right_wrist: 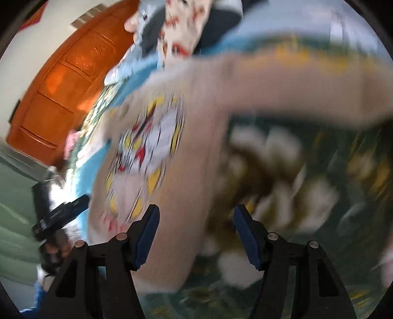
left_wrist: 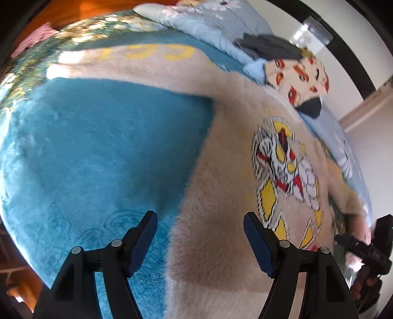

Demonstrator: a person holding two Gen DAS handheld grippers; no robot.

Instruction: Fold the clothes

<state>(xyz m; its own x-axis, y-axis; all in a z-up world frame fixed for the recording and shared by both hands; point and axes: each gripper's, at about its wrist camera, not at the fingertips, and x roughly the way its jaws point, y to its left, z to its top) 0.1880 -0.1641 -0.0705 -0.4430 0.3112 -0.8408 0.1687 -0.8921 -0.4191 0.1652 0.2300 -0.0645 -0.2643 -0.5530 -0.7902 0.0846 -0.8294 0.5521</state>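
Your left gripper hangs over the bed with its jaws apart and nothing pressed between the blue pads; the side edge of the beige fuzzy sweater runs up between them from 6 o'clock. The sweater lies spread flat on the teal plush blanket, its body filling the left wrist view from 6 toward 2 o'clock, one sleeve reaching out toward 11 o'clock with yellow lettering on it. The cartoon print of yellow, red and white sits at 3 o'clock on the chest. Beyond the collar, at 1 o'clock, a cream patterned garment lies on a light blue floral quilt, partly over a dark piece of clothing.

Your right gripper also stands with jaws apart and empty; the lower edge of the sweater's body lies between them, untouched by the pads. The right wrist view is heavily blurred. Under it at 4 o'clock shows a dark green floral bedcover, and the other sleeve stretches toward 2 o'clock. An orange wooden door stands at 10 o'clock
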